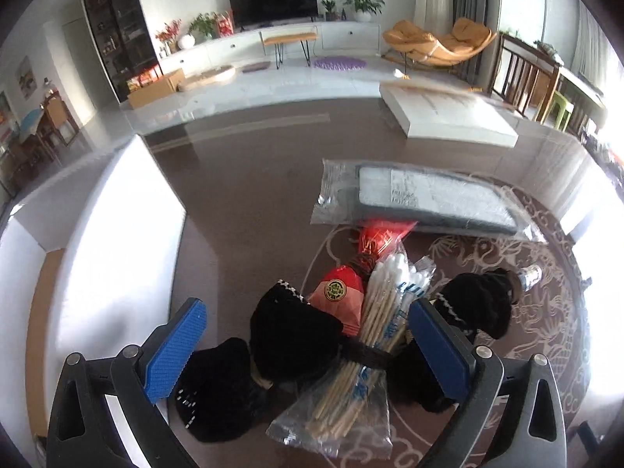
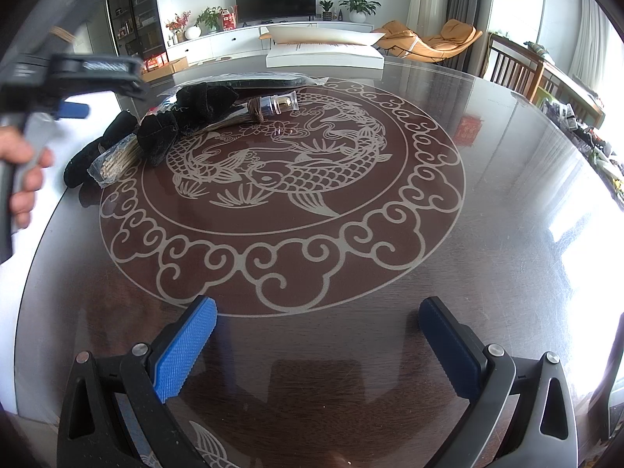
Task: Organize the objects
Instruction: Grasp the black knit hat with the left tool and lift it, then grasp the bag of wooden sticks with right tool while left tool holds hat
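A heap of small things lies on the round dark table (image 2: 487,195) with a fish pattern. In it are black velvet pouches (image 1: 288,335), a clear bag of cotton swabs (image 1: 374,335), a red packet (image 1: 339,296) and a small clear bottle (image 2: 280,103). My left gripper (image 1: 308,312) hovers open just over the heap, with a pouch and the swab bag between its blue pads (image 1: 175,351), not clamped. My right gripper (image 2: 318,308) stands open above bare table at the near edge, holding nothing. The same pouches (image 2: 202,97) and swab bag (image 2: 113,160) lie far off at the upper left in the right wrist view.
A white open box (image 1: 117,234) stands left of the heap. Behind the heap lie a flat grey item in a plastic bag (image 1: 429,195) and a flat white box (image 1: 448,113) at the far edge. A hand (image 2: 23,179) holds the left gripper. Chairs stand to the right.
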`<state>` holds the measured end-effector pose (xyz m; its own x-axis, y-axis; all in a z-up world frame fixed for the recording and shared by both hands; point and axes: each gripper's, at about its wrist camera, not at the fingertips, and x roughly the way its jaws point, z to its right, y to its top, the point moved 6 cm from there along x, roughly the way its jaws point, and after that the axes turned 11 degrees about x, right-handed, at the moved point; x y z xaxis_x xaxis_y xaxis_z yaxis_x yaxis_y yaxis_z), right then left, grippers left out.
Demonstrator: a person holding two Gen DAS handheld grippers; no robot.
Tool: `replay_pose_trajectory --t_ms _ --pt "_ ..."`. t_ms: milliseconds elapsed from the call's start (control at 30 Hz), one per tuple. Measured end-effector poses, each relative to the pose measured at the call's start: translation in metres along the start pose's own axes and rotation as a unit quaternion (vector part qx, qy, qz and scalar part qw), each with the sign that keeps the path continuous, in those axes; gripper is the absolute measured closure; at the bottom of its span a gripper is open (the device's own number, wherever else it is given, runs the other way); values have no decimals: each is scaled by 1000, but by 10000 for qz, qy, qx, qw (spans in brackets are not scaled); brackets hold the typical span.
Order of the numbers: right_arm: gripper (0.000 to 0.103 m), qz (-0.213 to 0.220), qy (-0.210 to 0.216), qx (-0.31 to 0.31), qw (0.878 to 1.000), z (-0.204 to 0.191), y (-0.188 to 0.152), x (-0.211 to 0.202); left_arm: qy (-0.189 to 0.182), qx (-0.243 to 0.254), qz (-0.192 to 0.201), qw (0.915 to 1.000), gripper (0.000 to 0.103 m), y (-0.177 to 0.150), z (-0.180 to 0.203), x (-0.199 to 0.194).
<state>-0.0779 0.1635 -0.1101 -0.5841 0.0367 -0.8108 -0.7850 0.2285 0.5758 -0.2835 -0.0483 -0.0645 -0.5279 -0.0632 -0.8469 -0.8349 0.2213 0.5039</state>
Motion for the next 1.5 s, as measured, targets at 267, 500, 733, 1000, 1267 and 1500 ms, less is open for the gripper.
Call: replay_pose_trajectory --t_ms 267,500,733,1000,1267,1500 --pt "0 0 -1 0 10000 0 0 0 -928 -83 151 9955 36 -58 46 -24" --pt "0 1 0 0 10000 0 0 0 -842 104 482 9952 31 -120 64 -87" --pt "0 1 3 1 10000 0 0 0 -843 -150 674 9940 13 -124 39 -103" --pt "0 1 1 -1 10000 0 0 0 -632 -140 557 9964 13 -134 32 -83" --pt "0 2 0 -1 10000 0 0 0 -739 34 641 9952 42 -156 37 -89" --pt "0 2 2 0 10000 0 1 0 -565 350 439 9968 25 -175 50 -108"
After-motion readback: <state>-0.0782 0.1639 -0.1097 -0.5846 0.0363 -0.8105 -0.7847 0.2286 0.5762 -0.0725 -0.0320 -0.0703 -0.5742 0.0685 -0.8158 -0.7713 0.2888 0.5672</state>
